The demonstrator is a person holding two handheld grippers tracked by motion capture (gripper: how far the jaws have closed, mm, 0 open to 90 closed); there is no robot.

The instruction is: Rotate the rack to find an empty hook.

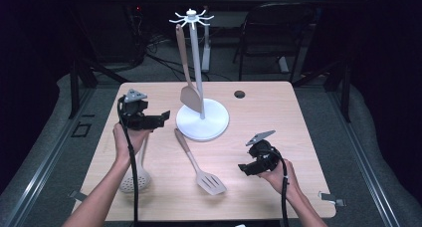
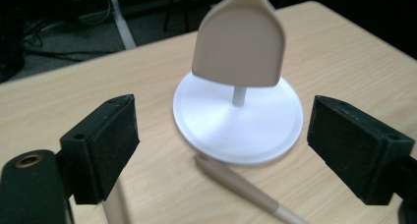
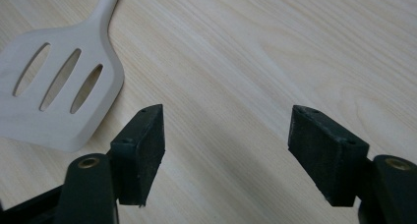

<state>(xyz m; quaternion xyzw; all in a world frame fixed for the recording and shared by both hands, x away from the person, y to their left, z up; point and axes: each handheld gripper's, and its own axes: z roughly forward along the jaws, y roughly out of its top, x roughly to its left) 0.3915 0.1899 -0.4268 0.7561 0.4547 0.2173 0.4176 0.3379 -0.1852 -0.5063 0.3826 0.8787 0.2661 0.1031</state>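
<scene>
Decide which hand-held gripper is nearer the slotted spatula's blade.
Right. The right hand-held gripper sits just beside the slotted spatula blade; the left hand-held gripper hovers up by its handle end.

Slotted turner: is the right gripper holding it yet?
No: in the right gripper view the slotted turner lies flat on the table to one side, with the right gripper open on bare wood.

Each tool is black: the left tool [image 1: 158,118] and the right tool [image 1: 242,168] carry a grey three-cornered plate on top. A black cable trails from each toward six o'clock. Their jaws are blocky with matte pads [image 3: 142,150], brass-coloured screws at the base.
</scene>
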